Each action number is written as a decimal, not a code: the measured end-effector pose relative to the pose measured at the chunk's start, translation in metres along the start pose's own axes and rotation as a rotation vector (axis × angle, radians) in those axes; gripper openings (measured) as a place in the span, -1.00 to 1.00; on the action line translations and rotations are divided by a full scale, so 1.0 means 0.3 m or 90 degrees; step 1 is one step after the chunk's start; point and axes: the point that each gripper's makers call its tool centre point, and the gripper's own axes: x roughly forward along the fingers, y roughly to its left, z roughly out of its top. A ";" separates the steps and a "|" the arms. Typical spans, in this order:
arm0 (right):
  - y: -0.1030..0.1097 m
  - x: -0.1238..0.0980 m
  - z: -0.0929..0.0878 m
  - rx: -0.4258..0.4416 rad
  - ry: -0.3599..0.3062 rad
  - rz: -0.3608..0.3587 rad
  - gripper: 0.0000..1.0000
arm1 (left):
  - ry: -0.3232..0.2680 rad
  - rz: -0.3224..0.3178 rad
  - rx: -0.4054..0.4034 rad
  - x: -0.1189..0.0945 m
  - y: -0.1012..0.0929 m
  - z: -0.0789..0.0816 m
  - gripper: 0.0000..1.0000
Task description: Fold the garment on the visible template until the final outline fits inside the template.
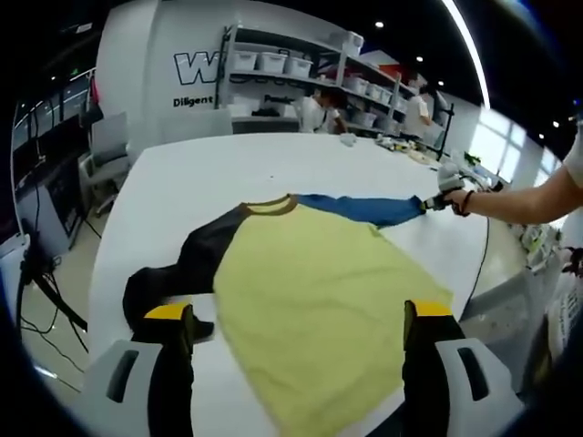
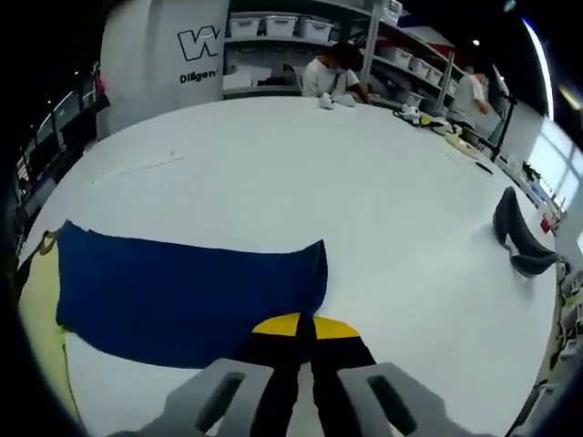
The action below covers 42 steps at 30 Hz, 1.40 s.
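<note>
A shirt with a yellow body (image 1: 319, 300) lies flat on the white table (image 1: 209, 182). Its black sleeve (image 1: 182, 269) runs toward the left jaw of my left gripper (image 1: 299, 314), which stands wide open over the near part of the shirt and holds nothing. The blue sleeve (image 1: 364, 209) is drawn out to the right, where my right gripper (image 1: 442, 196), held by a person's hand, grips its end. In the right gripper view the blue sleeve (image 2: 182, 291) lies spread out. My right gripper (image 2: 305, 326) has its jaws pressed together at the cuff edge.
A dark curved object (image 2: 519, 237) lies near the table's right edge. Small items (image 2: 428, 116) and people sit at the far side, with shelves of white bins (image 1: 273, 62) behind. A chair (image 1: 109, 146) stands off the left edge. A faint line (image 2: 137, 168) marks the tabletop.
</note>
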 end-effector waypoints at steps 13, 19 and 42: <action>-0.074 -0.034 -0.025 0.042 0.011 -0.020 -0.68 | -0.003 0.000 -0.003 0.002 -0.005 0.006 0.97; -0.036 -0.032 -0.055 0.066 0.021 0.018 -0.58 | -0.002 0.005 -0.007 -0.006 0.002 0.005 0.98; 0.107 -0.094 0.102 0.086 -0.034 0.107 -1.00 | -0.003 0.004 -0.013 -0.033 -0.004 0.002 0.98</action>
